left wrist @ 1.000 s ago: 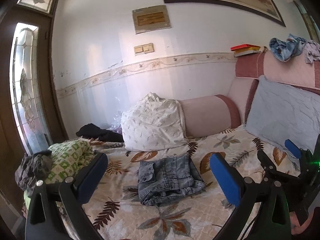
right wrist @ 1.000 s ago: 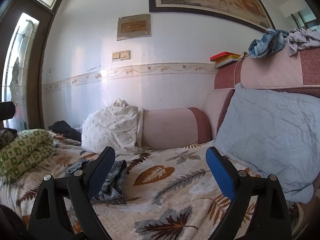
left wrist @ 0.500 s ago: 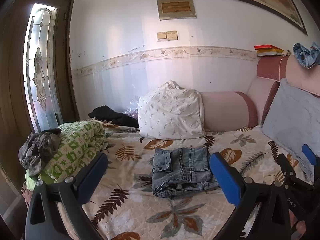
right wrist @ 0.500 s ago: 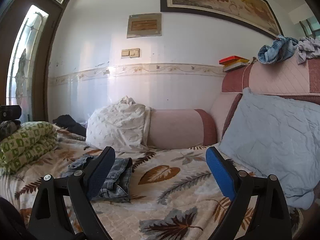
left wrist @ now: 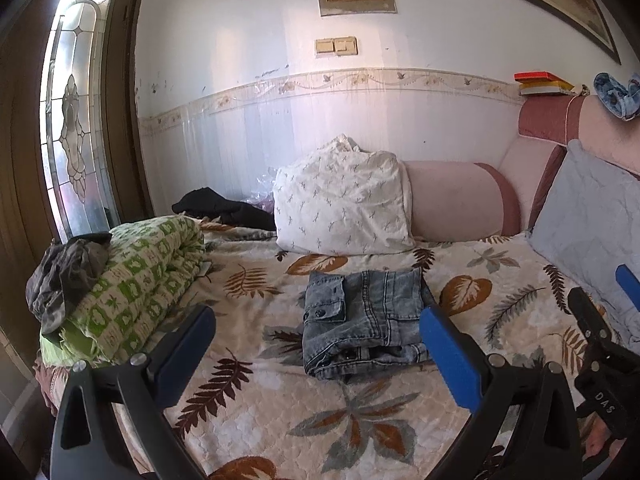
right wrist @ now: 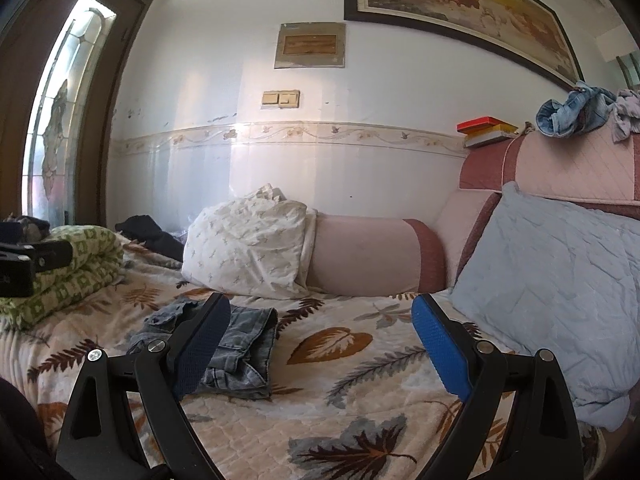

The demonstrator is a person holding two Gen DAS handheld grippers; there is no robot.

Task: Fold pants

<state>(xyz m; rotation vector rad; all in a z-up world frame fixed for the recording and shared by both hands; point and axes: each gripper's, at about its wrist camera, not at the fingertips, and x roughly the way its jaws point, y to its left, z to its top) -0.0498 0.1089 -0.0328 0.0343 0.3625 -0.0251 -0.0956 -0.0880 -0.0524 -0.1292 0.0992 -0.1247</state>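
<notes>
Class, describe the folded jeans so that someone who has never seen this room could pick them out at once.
Start at the bed with the leaf-print bedspread. In front of the white patterned pillow by the wall lies a small folded bundle, the grey-blue denim jeans. Unlike the green checked quilt to its left and the crumpled denim on the headboard, it is neatly squared, showing a buttoned pocket flap.

Two wrist cameras looking across the bed toward the wall.
Both are sharing the folded jeans [left wrist: 362, 320] [right wrist: 236, 348]; the left is viewing steeper, the right lower.
</notes>
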